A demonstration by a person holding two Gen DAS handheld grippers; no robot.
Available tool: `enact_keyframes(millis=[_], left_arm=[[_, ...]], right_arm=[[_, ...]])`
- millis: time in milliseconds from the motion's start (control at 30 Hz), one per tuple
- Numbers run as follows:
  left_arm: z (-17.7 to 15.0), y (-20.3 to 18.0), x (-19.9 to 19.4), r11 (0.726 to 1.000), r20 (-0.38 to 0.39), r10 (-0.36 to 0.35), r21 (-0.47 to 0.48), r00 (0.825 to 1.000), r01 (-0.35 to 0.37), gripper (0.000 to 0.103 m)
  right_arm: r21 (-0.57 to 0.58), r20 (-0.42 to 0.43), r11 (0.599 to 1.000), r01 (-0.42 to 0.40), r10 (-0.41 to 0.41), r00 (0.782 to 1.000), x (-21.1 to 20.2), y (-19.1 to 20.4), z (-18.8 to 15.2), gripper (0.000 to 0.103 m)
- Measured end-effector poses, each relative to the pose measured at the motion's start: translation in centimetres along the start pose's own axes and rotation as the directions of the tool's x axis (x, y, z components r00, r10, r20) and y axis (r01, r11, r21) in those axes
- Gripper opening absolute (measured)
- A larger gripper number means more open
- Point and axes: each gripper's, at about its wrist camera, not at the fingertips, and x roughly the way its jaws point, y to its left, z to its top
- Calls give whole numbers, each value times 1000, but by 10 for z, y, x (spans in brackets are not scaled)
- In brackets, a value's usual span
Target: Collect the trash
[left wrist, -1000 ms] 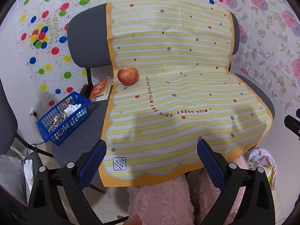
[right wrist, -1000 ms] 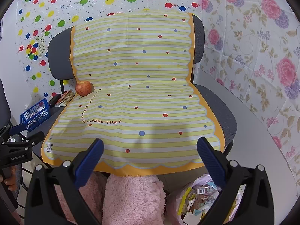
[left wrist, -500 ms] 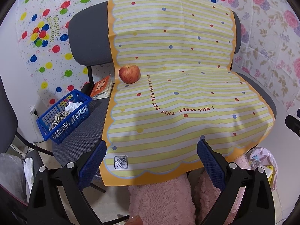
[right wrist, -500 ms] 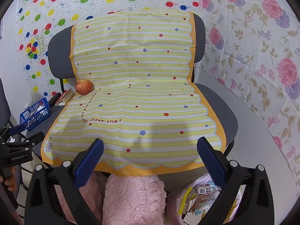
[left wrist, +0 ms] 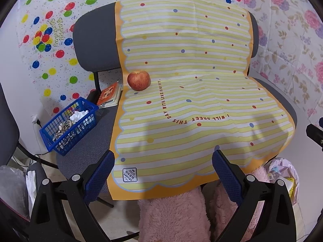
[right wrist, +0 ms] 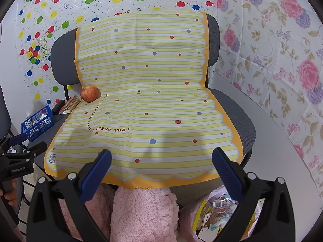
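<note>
Blue-padded left claw (left wrist: 163,160) and right claw (right wrist: 161,158), both spread empty above striped mat (left wrist: 191,92); search step, apparently; next move toward basket (left wrist: 68,125) of scraps.

A grey chair (left wrist: 90,153) carries a yellow striped mat (left wrist: 191,104) draped over seat and back — an apple (left wrist: 138,80) on the mat's back-left, a blue basket (left wrist: 68,126) and booklet (left wrist: 110,95) along the seat's left edge.
</note>
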Motion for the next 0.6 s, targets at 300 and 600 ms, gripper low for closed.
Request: enact_keyframes(millis=[300,600], left_arm=[[4,3,3,1000,21,-12,-1,1000,12,96],[16,12,51,999,-75,-7,-40,997,4,96]], right_arm=[[12,-10,1000,-1,1,1000,7,0,2,98],[-12,-18,999,36,-36,999,61,-19,23,97]])
